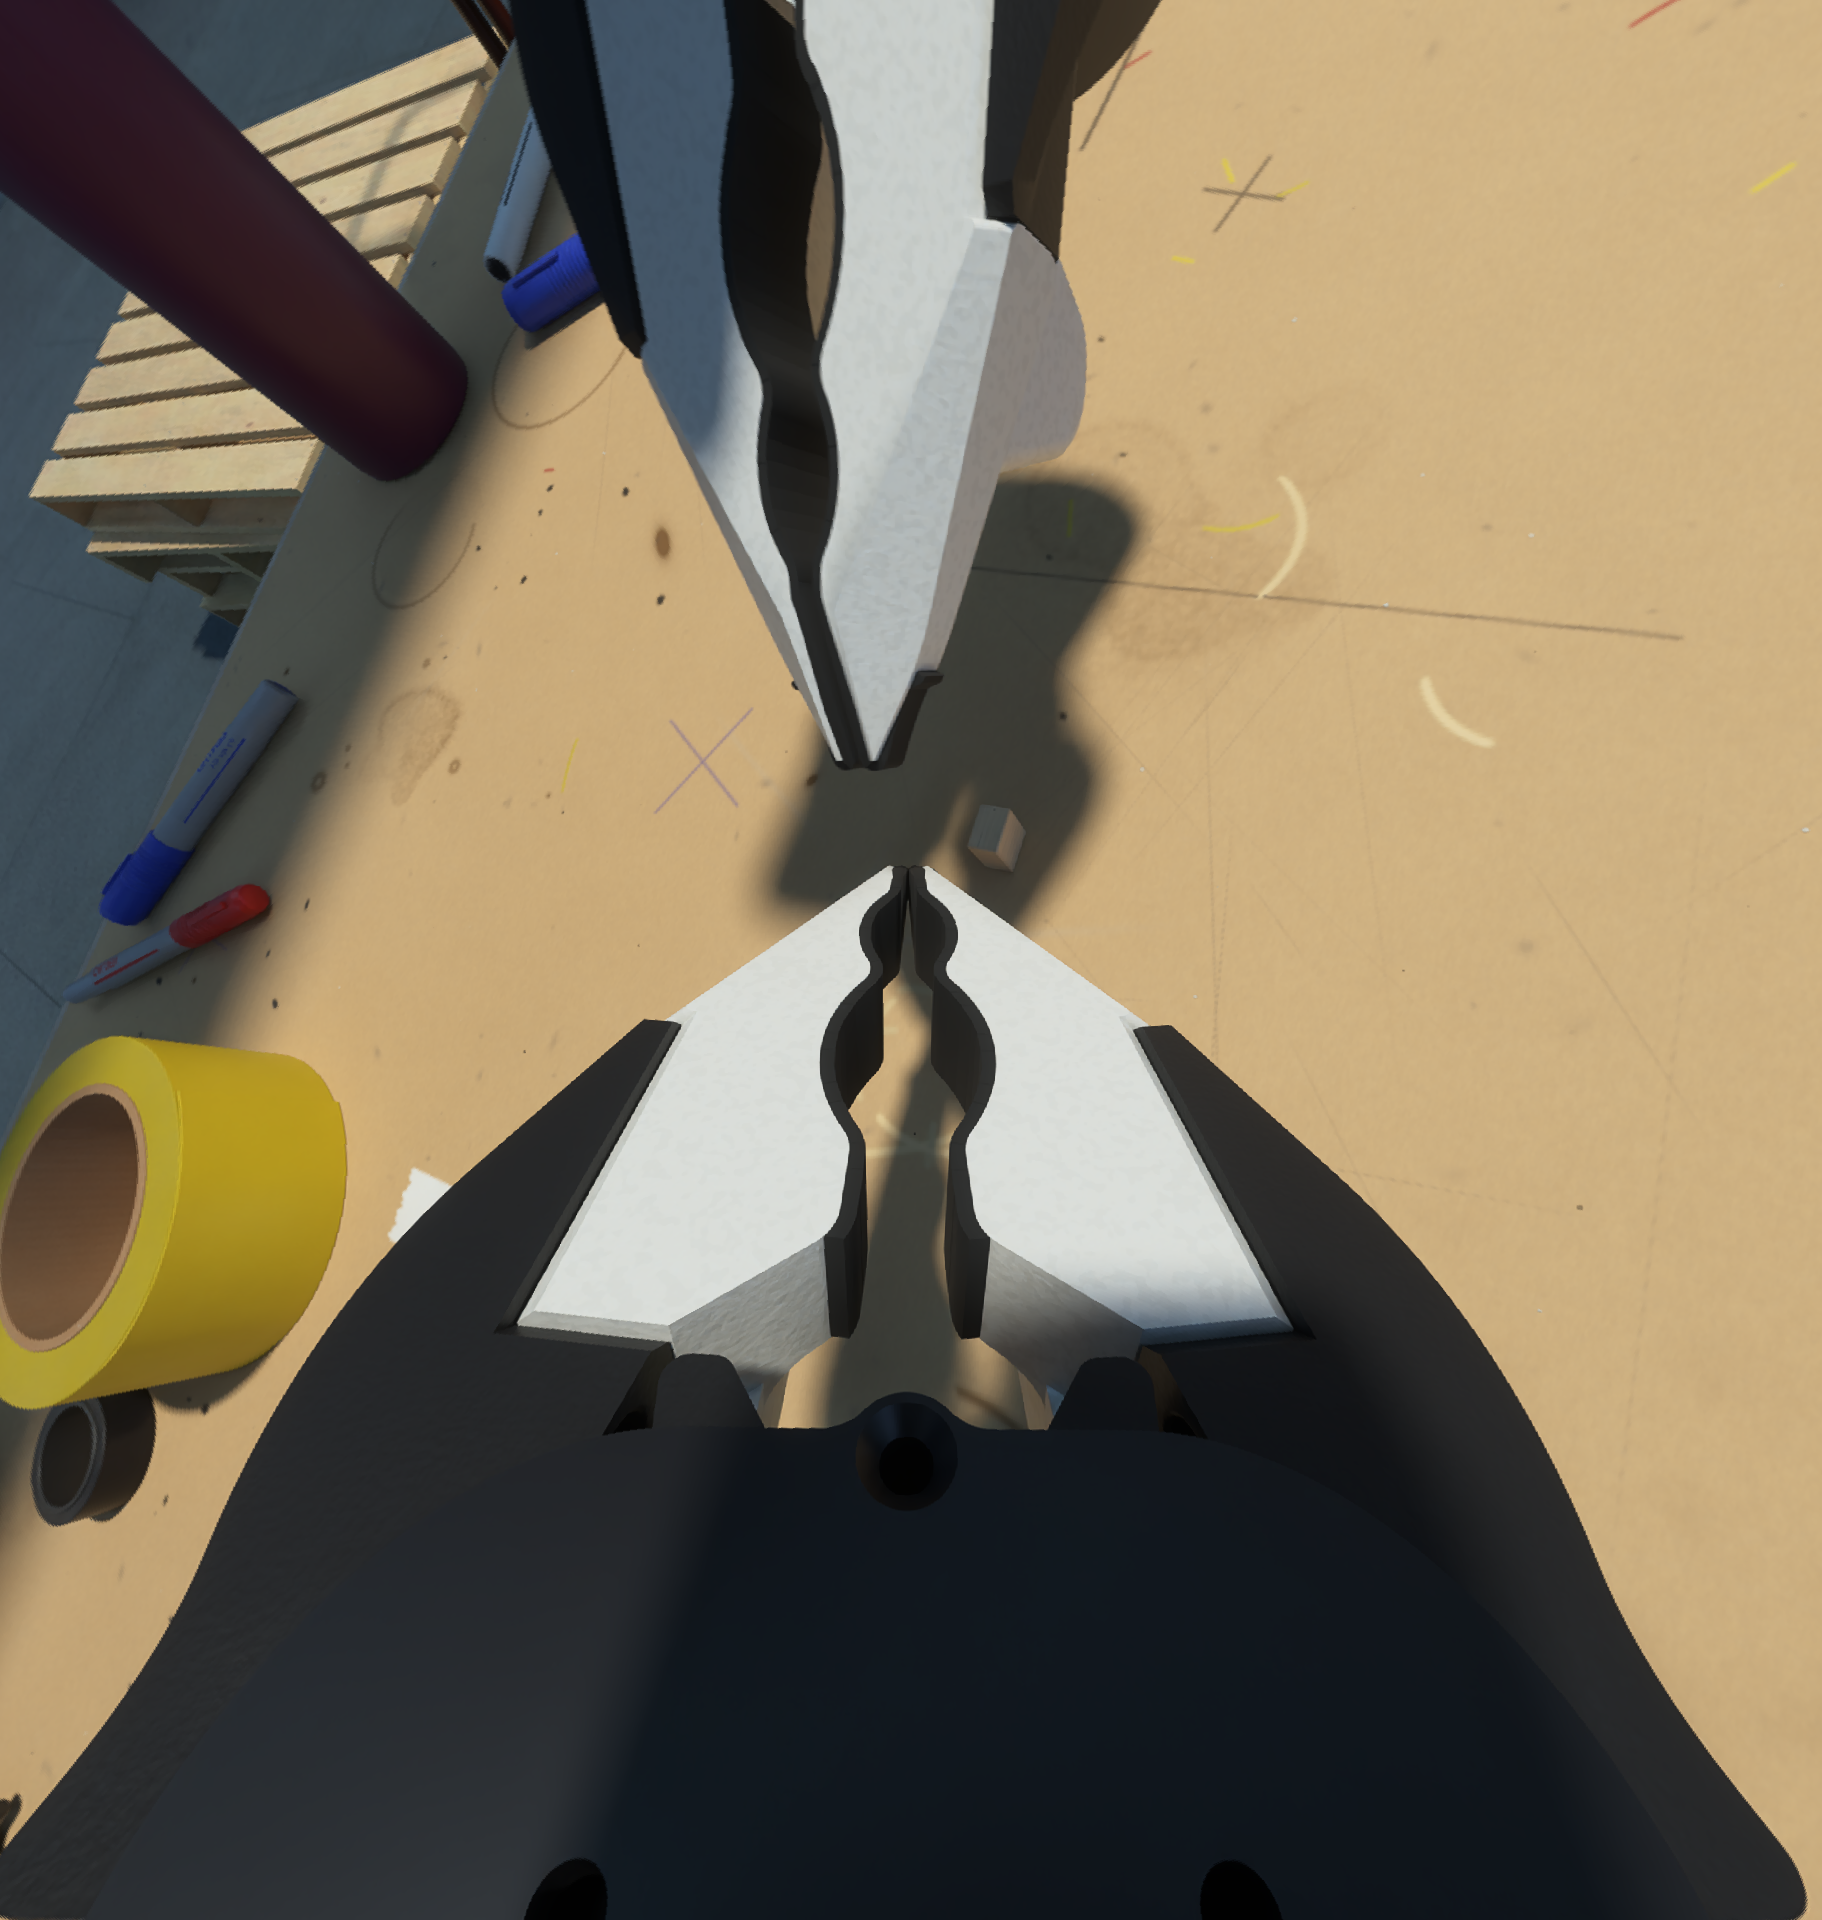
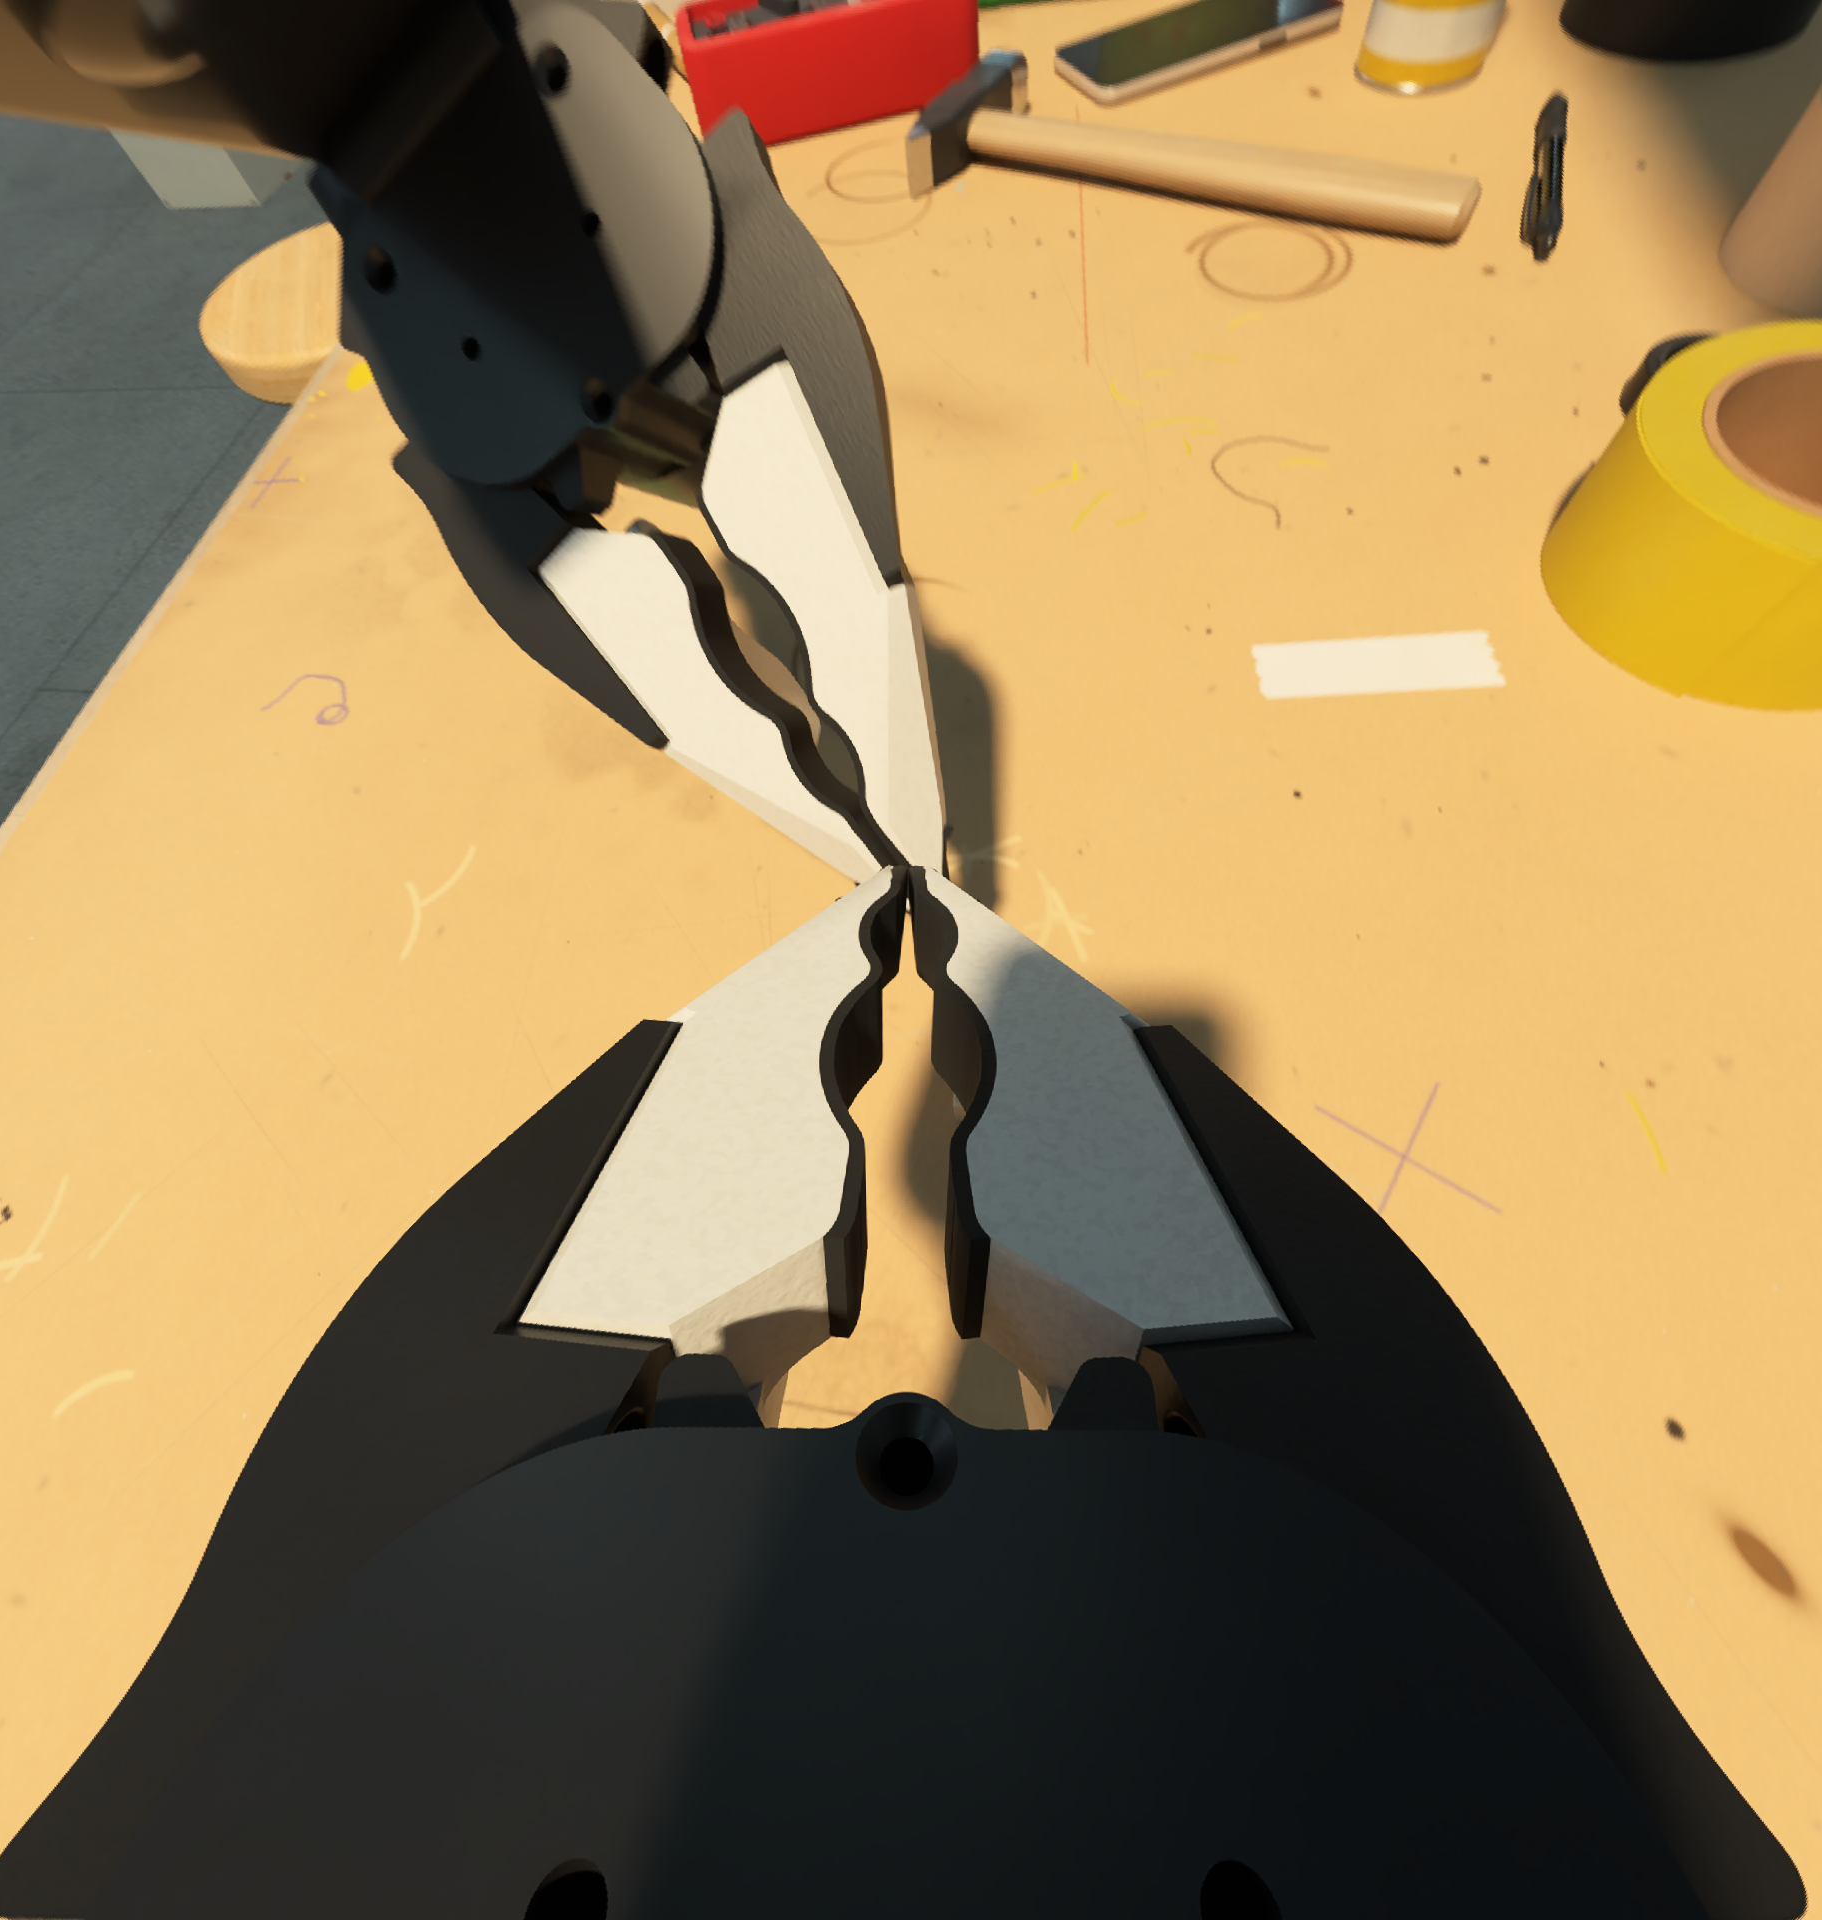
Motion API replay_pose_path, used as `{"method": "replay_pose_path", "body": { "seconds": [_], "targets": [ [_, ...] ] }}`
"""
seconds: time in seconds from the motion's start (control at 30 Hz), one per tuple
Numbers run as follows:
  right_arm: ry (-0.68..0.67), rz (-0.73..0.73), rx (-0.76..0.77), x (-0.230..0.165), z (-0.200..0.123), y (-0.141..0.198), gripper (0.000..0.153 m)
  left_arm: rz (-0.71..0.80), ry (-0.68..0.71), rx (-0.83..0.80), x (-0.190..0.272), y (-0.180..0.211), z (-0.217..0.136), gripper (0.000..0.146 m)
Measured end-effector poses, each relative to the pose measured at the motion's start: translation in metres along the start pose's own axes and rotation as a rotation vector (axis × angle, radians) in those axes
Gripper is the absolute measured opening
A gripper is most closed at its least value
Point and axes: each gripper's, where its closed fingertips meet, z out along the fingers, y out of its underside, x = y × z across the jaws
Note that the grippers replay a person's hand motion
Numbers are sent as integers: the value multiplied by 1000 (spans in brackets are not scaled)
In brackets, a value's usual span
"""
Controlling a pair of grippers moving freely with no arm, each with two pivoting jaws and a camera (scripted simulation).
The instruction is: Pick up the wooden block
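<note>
The left wrist camera is looking steeply down over the left gripper (image 1: 905, 871) at the tan table (image 1: 1458, 935), its left edge in frame. The right wrist camera is facing along the right gripper (image 2: 905, 871) toward the far edge. Both are sharing the yellow tape roll (image 1: 159, 1216) (image 2: 1717, 520) and each other's gripper.

Wooden block (image 1: 995, 836) lies on the table (image 1: 1509, 1039), between both grippers' jaws.
</note>
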Motion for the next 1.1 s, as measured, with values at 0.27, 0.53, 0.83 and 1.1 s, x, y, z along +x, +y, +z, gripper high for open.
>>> {"method": "replay_pose_path", "body": {
  "seconds": [0.27, 0.53, 0.83, 1.1],
  "targets": [
    [66, 33, -224, 15, 12, 41, 13, -41, -9, -24, -6, 8, 0, 0],
    [79, 55, -362, 19, 42, 63, 13, -59, -6, -49, -8, 12, 3, 0],
    [75, 56, -344, 19, 27, 62, 11, -71, -3, -46, -9, 14, 2, 0],
    [49, 40, -451, 16, 29, 83, 11, -65, -4, -46, -8, 13, 1, 0]
  ]
}}
